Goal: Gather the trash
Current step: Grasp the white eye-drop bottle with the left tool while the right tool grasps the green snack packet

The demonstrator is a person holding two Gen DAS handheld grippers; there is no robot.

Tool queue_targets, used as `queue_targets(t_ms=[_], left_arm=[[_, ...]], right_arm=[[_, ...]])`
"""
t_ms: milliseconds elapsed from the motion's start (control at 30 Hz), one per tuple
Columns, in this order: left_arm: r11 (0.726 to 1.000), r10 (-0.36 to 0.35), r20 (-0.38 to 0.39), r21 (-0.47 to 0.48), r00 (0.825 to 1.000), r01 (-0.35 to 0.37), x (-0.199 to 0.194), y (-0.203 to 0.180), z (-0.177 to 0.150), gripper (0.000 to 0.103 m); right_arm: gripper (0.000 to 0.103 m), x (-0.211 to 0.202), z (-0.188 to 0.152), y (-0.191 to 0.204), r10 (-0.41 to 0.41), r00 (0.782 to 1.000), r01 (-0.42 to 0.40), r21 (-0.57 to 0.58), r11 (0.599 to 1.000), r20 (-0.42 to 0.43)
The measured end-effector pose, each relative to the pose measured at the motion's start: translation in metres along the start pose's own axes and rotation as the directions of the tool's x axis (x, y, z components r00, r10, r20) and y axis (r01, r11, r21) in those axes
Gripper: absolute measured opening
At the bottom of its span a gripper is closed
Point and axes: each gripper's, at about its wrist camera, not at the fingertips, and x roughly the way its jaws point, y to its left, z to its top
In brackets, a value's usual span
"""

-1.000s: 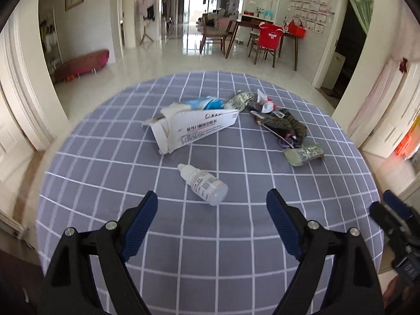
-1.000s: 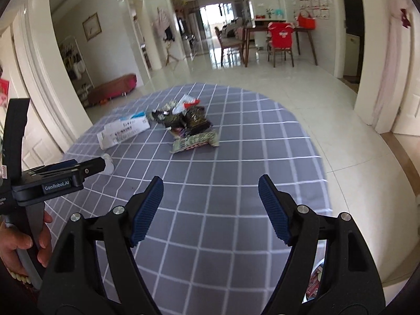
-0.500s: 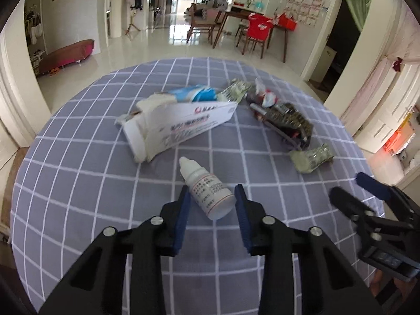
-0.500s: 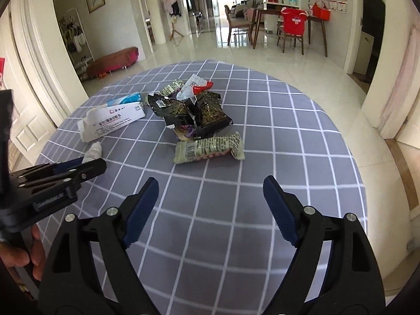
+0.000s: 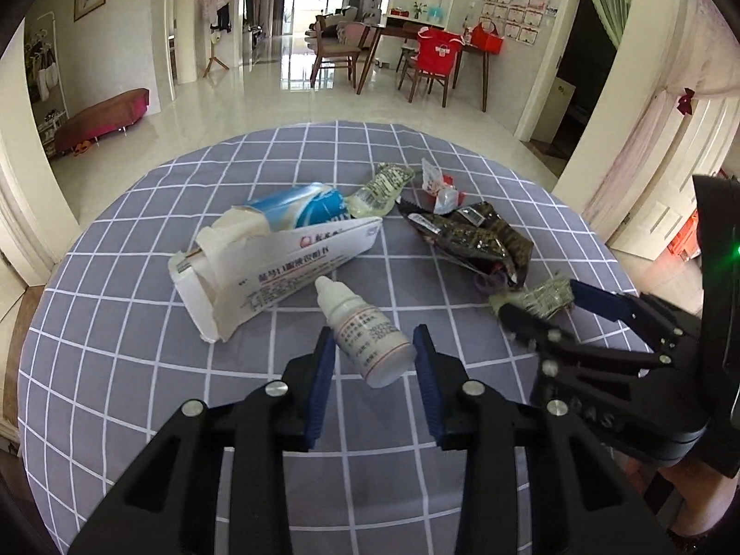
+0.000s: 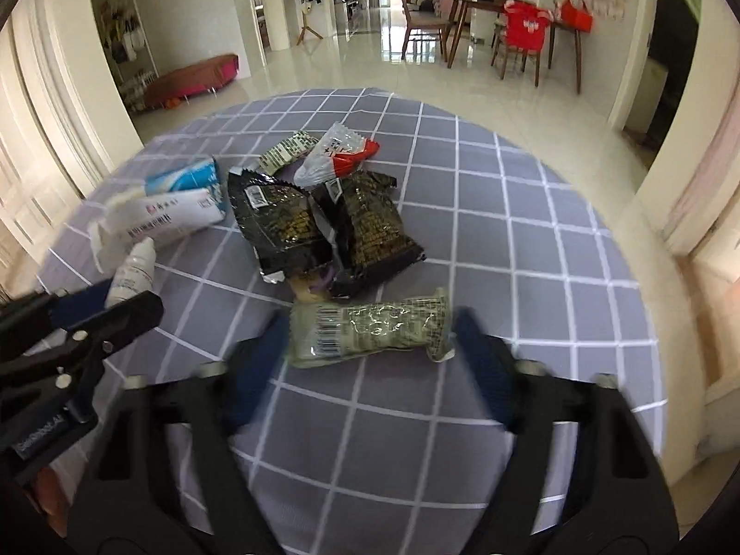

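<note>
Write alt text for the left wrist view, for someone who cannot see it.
The left gripper has its blue pads on either side of a small white dropper bottle lying on a grey checked tablecloth. Beyond it lie a torn white medicine box and dark snack wrappers, and the right gripper closes around a green wrapper.

Little print is legible. The torn white carton, ahead-left of the left fingers, carries a red logo and Chinese characters too small to read. The dropper bottle between those fingers has a blurred label. The green wrapper shows only a barcode.
</note>
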Motion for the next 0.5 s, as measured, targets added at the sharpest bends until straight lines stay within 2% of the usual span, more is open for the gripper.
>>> queue_targets(t_ms=[33,100,200,333,500], left_arm=[[1.000,0.000,-0.001,0.002,1.000,0.000,0.001,-0.001,0.001,0.034],[1.000,0.002,-0.002,0.012,1.000,-0.002,0.001,-0.008,0.002,0.034],[1.000,0.000,0.002,0.022,1.000,0.000,-0.003,-0.014,0.003,0.034],[0.999,-0.010,0.008,0.039,1.000,0.010,-0.012,-0.026,0.001,0.034],[0.998,-0.020,0.011,0.059,1.000,0.019,-0.022,-0.038,-0.010,0.034]], right_arm=[[0.059,0.000,0.000,0.000,0.004,1.000,-0.004,-0.004,1.000,0.001],[0.046,-0.004,-0.003,-0.003,0.013,1.000,-0.013,-0.010,1.000,0.011],[0.035,-0.015,-0.008,-0.013,0.040,0.999,-0.040,0.010,0.999,0.033],[0.033,-0.027,-0.020,-0.016,0.054,0.998,-0.054,-0.003,0.999,0.028],[0.023,-0.047,-0.033,-0.016,0.082,0.995,-0.082,0.000,0.997,0.060]])
